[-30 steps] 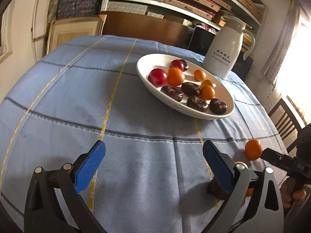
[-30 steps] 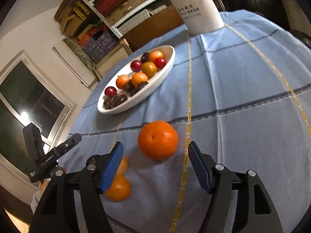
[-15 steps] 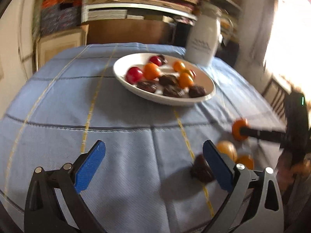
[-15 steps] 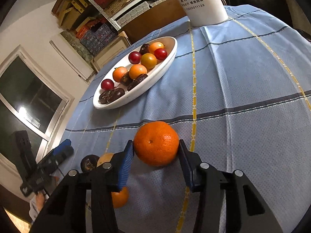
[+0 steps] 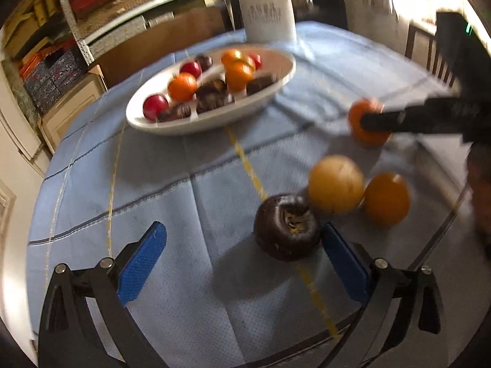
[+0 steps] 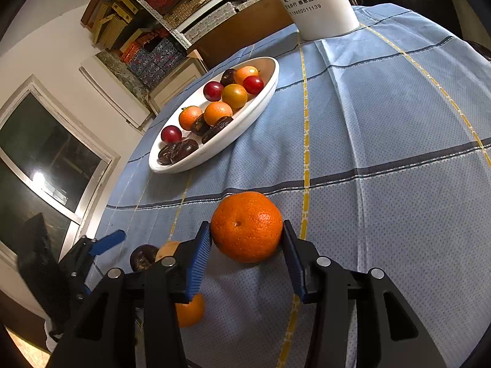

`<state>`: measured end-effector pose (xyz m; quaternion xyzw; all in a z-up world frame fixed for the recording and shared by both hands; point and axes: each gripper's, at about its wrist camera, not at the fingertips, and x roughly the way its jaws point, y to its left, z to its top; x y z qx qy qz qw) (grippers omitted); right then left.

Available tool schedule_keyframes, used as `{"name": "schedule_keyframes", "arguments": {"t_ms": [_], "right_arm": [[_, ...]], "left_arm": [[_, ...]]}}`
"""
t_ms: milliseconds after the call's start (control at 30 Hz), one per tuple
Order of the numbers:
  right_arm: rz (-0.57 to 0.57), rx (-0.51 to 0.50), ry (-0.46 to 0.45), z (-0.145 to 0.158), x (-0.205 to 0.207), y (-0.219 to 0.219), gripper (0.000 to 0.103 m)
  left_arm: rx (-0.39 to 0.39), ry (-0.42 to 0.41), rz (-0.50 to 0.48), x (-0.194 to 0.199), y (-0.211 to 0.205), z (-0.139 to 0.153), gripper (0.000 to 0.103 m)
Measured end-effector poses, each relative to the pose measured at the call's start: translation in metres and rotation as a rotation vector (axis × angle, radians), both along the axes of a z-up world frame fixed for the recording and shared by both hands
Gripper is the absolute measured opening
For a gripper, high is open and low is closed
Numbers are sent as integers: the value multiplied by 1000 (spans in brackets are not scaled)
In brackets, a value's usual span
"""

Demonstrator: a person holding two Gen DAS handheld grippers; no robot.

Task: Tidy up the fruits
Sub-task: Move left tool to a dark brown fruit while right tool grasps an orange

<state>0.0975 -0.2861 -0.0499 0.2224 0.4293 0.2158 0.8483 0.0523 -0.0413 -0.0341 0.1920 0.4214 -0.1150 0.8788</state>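
Both tongs have advanced since a second ago: the right tongs [image 6: 247, 239], then spread wide behind the big orange [image 6: 246, 226], now pinch it between both pads where it rests on the counter [image 6: 399, 116], and the left tongs [image 5: 242, 251], gaping wide, have swung over to the dark fruit [image 5: 287, 227], whose side sits against the right-hand pad.

By my reading the job is well past halfway. The white dish [image 6: 260, 101] already carries a dozen or so fruits, and four remain loose on the cloth: the gripped orange, the dark fruit, a pale yellow fruit [image 5: 336, 184] and a small orange [image 5: 386, 197].

Open cloth lies between the loose cluster and the dish. The white jug [image 6: 316, 3] stands beyond the dish, and the cluster sits near the counter's edge.
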Motion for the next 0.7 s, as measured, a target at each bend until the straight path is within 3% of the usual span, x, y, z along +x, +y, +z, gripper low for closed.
{"name": "schedule_keyframes", "arguments": {"t_ms": [167,333,500,567,700], "right_arm": [[0,-3,-1,0,0,0,47],[0,-2,-1,0,0,0,47],[0,-2,-1,0,0,0,47],[0,-2,-1,0,0,0,47],[0,-3,0,0,0,0,47]], "left_arm": [[46,-66,93,6,14,3,99],[-77,-69,109,6,35,12,99],[-183,-10,89,13,45,10,98],[-205,-7,89,14,47,10,94],[-236,4,44,12,41,9,70]]}}
